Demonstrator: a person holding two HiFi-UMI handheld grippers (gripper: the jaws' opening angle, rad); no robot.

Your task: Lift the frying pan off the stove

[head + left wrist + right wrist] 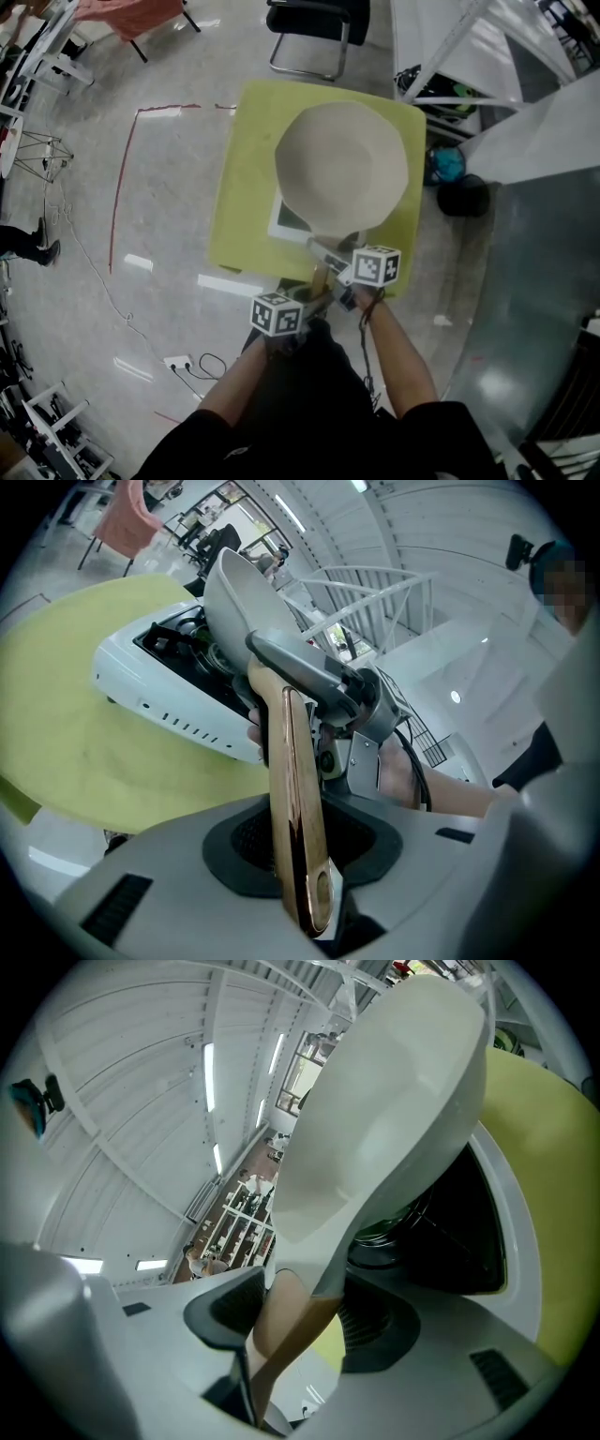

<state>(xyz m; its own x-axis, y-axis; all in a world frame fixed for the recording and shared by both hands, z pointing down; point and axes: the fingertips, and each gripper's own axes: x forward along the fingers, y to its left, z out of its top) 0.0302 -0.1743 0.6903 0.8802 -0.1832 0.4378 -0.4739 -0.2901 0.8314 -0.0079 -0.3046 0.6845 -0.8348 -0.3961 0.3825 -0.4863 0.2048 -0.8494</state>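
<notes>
The left gripper (pixel 298 855) and right gripper (pixel 291 1335) both clamp the wooden handle (pixel 295 799) of the cream frying pan (pixel 342 169), which is tilted just above the stove (pixel 286 220) at frame centre; it looks rigid and front-heavy, so the handle is the place to hold it.

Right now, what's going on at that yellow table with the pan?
A person holds a claw in each hand, and both are clamped on the wooden handle of the frying pan. The left claw grips near the handle's end, the right claw closer to the bowl. The cream pan is tilted and looks raised just clear of the white stove, which sits on the yellow-green table.
</notes>
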